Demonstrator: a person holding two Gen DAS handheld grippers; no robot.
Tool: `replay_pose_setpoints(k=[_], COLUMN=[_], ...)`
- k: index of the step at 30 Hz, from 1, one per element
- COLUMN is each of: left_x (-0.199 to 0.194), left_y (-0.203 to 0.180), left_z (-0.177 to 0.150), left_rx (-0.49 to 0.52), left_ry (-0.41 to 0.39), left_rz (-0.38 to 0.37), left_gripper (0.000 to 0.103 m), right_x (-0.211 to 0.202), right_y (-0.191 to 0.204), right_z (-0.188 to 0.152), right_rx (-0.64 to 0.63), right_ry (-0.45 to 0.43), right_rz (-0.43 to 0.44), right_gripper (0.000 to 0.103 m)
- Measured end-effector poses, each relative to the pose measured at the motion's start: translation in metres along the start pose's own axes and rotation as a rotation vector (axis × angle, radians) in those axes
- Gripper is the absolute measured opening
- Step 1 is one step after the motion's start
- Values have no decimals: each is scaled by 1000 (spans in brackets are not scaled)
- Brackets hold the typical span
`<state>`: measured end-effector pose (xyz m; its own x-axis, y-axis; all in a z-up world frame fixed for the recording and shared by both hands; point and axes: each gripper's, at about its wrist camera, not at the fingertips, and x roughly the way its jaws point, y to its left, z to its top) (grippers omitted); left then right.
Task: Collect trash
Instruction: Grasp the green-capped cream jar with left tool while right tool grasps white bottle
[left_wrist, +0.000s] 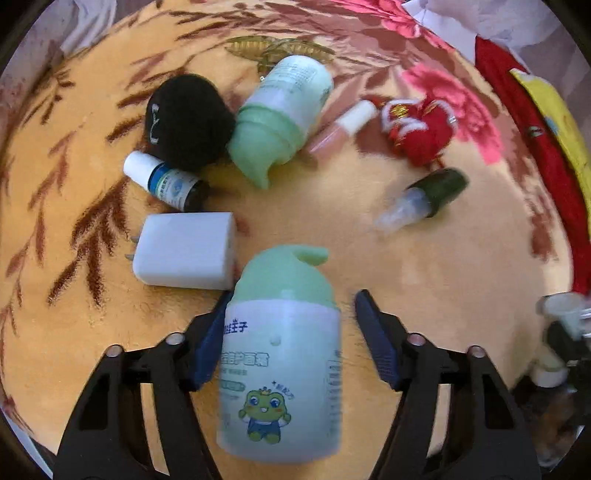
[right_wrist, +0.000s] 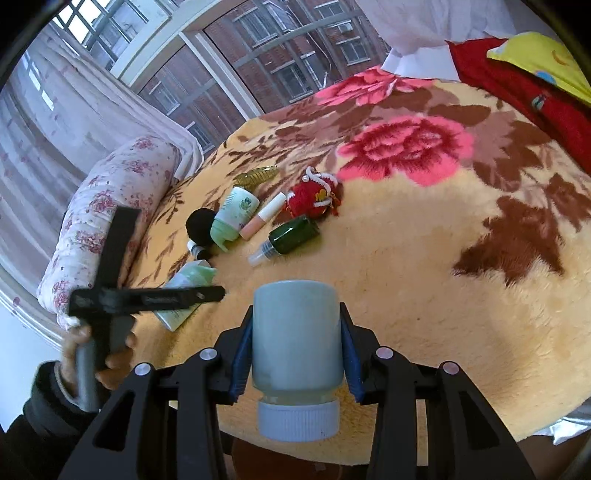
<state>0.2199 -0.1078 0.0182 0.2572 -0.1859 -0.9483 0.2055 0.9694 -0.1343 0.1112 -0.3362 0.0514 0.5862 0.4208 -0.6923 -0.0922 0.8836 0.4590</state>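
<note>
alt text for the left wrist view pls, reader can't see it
A pale green frog-print bottle stands between the left gripper's open blue-padded fingers; the left pad touches it, the right is clear. Beyond, on an orange floral blanket, lie a white charger, a matching green bottle, a black pompom, small bottles and a red knitted toy.

A green frog bottle (left_wrist: 280, 354) lies near the white charger (left_wrist: 184, 251). Past the charger lie another green bottle (left_wrist: 284, 110) and a dark green spray bottle (left_wrist: 424, 199).
</note>
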Motion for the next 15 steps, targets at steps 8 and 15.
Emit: replay_pose_setpoints(k=[8,15], left_x=[-21,-74], left_y=[11,-5], left_z=[-36,-88], left_rx=[29,75], left_ry=[-246,-408], left_rz=[-26,-19], left_gripper=[47,47], right_x=[7,0], right_y=[13,52], right_z=[-8,-27], right_rx=[-20,-101], right_ry=[-14,-26], right_rz=[13,32], right_gripper=[41,41])
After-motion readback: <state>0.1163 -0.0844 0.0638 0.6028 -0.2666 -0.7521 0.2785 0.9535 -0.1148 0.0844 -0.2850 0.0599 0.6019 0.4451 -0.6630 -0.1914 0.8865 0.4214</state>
